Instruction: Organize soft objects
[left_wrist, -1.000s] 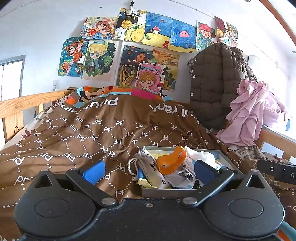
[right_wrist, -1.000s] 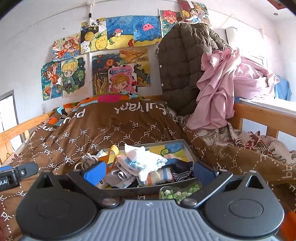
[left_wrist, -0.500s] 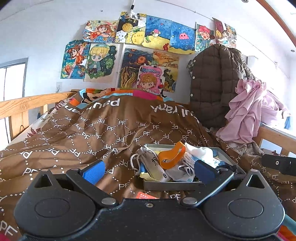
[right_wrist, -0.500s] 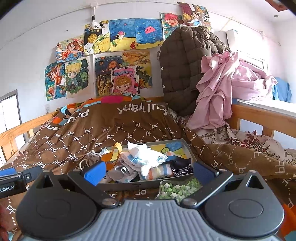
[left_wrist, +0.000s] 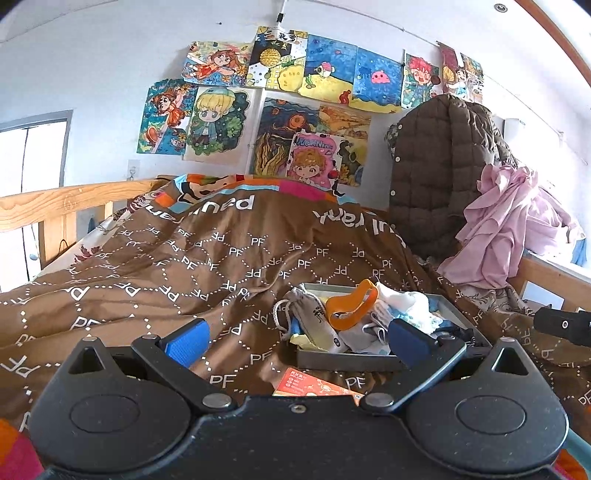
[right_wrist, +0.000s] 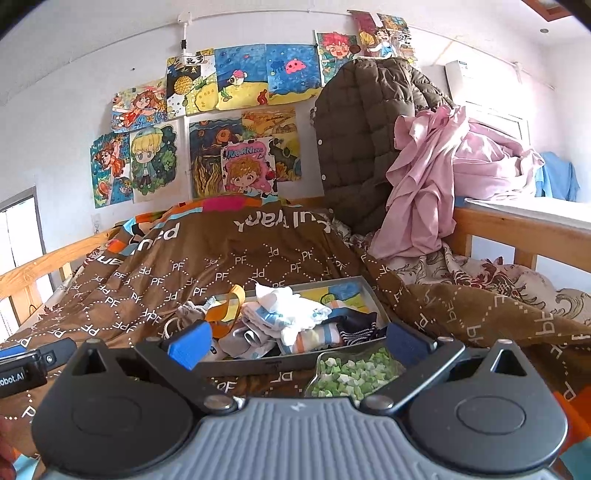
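Both the left gripper (left_wrist: 297, 339) & right gripper (right_wrist: 297, 341) hung w/ fingers apart, holding nothing, short of the shallow grey tray (right_wrist: 291, 365) heaped w/ soft socks on the brown quilt (left_wrist: 147, 280); the best approach was probably one sock pinched from the pile's top.

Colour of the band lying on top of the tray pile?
Orange band; clearest in the left wrist view.

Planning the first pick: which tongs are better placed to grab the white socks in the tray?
Right, probably. The right tongs are open, with the white socks centred just ahead. The left tongs, also open, see the tray offset to their right.
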